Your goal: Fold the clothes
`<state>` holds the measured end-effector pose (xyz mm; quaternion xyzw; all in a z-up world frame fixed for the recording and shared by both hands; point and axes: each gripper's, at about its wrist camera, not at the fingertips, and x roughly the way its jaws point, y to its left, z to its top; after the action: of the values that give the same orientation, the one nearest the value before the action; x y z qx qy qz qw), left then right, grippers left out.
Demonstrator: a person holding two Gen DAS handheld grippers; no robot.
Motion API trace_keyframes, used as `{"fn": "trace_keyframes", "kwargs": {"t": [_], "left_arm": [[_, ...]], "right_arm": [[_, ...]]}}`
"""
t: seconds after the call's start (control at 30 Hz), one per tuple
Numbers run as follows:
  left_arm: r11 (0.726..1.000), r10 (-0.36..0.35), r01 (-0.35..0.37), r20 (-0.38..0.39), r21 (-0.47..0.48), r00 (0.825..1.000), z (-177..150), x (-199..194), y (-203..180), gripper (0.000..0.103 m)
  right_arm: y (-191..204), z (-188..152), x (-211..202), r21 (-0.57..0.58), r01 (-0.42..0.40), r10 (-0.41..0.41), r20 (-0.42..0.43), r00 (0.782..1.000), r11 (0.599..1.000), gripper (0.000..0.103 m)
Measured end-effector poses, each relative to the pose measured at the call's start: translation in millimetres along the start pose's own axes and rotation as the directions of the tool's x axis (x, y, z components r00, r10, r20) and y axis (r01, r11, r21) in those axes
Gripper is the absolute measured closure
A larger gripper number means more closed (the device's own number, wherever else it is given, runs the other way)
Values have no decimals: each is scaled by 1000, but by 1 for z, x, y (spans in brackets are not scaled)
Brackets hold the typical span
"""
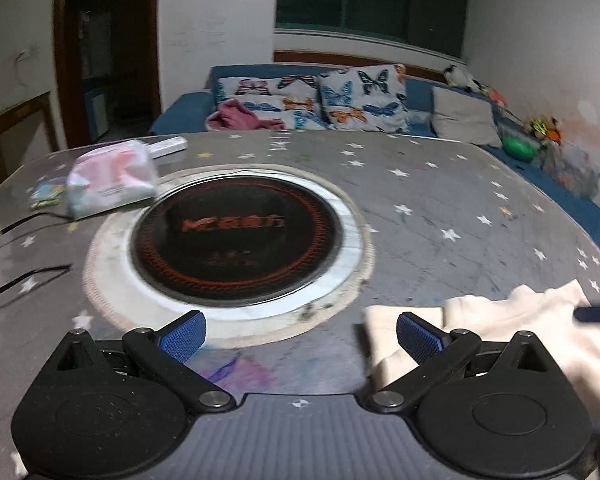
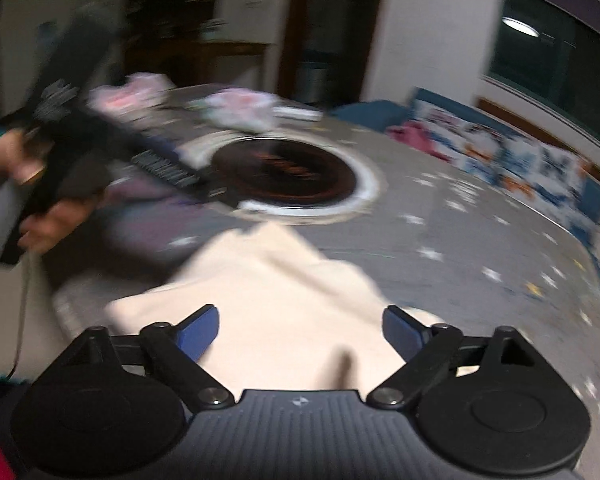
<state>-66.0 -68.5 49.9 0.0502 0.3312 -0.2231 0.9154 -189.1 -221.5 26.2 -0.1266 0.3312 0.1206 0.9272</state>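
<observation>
A cream garment [image 1: 512, 320] lies crumpled on the grey star-patterned table [image 1: 440, 216], at the near right in the left wrist view. My left gripper [image 1: 300, 336] is open, its right blue pad [image 1: 418, 338] over the garment's left edge, nothing between the fingers. In the right wrist view the same cream garment [image 2: 284, 304] spreads just ahead of my right gripper [image 2: 300, 332], which is open above it. The left gripper [image 2: 100, 140], held by a person's hand [image 2: 56, 216], shows blurred at the left. That view is motion-blurred.
A round black cooktop [image 1: 236, 240] with a white ring sits in the table's middle. Folded pale clothes [image 1: 108, 180] and a white remote [image 1: 168, 146] lie at the far left. Behind stands a blue sofa [image 1: 500, 128] with butterfly cushions [image 1: 360, 96] and a pink garment [image 1: 240, 116].
</observation>
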Motion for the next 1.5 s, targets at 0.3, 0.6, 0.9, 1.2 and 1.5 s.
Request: {"fn": "trace_keyframes", "kwargs": {"t": [0.3,0.6,0.9,1.2,1.5], "left_arm": [[994,-59,55,-39,-92,998,-20,-18,19,9],[953,-210,188,-73,-237,975,-29,-22,25,16],[849,-356,293,-68,-439,932,-21,-16,23,8],[706,-450,284,-102,-648,887,-33,8,15,10],[628,-513,260,-140,-733,847,-45,33,4,78]], "right_arm": [[86,1,7,-293,-161,160,-29,987,942,42],[103,-2,16,-371,-95,89,-33,995,924,80],[69,13,-5,-194,-124,134,38,990,973,89],[37,16,-30,-94,-117,126,104,987,989,90],[37,8,-31,-77,-153,161,106,981,985,89]]}}
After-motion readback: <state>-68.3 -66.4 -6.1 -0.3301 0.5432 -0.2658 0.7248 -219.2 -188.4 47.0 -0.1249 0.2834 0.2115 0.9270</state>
